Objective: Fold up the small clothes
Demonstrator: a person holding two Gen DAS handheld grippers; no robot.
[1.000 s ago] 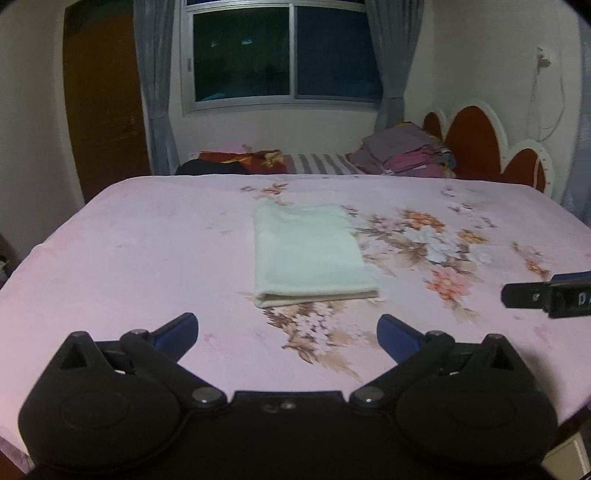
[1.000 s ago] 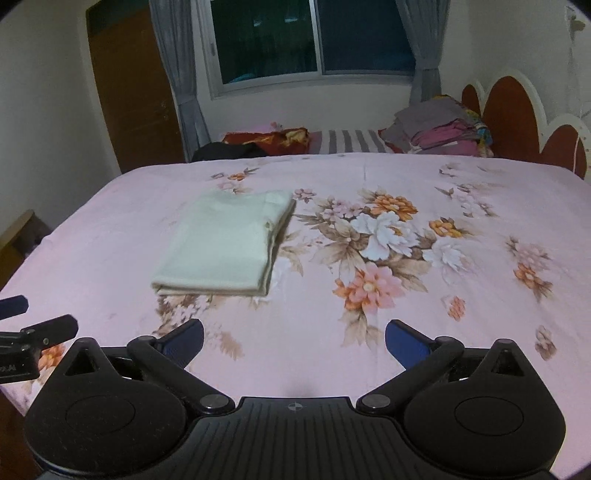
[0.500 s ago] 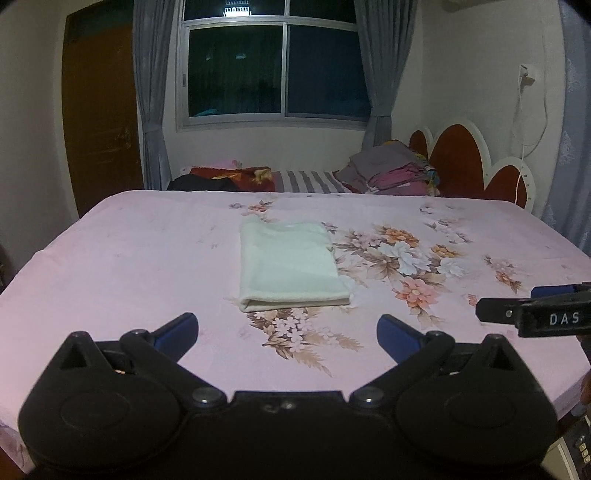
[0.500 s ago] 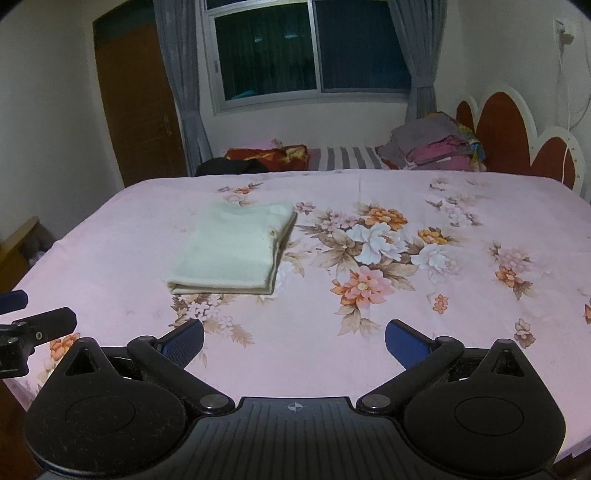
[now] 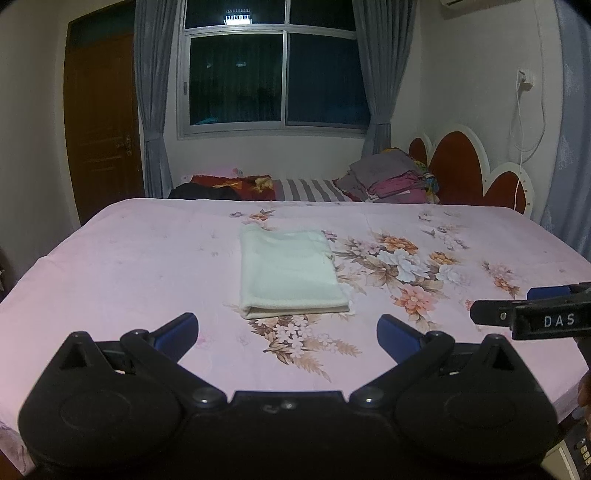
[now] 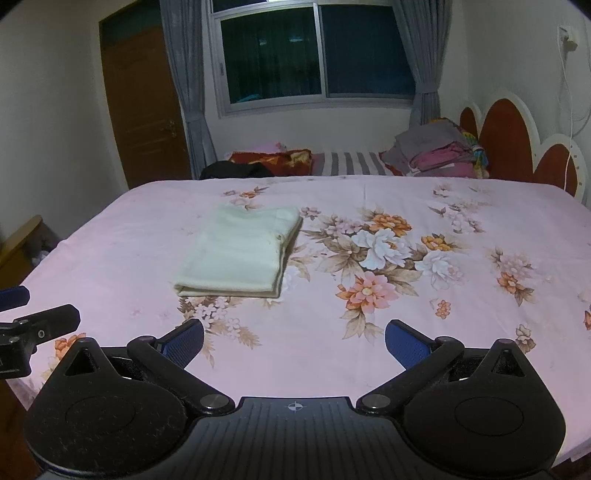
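Folded pale green cloth garment (image 5: 290,271) lying flat near the middle of the pink floral bedsheet (image 5: 129,258), free of both tools.

I am holding the left gripper (image 5: 287,328) and right gripper (image 6: 294,338) spread wide and empty near the bed's edge; I judge a careless reach risks dragging layers apart.

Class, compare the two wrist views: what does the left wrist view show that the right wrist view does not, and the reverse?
Left wrist view only: an air conditioner corner and the right tongs marked "DAS".

Right wrist view only: wooden furniture beside the bed and the left tongs at the left edge.

Both: the folded pale green garment on the floral sheet, window, door, clothes pile.
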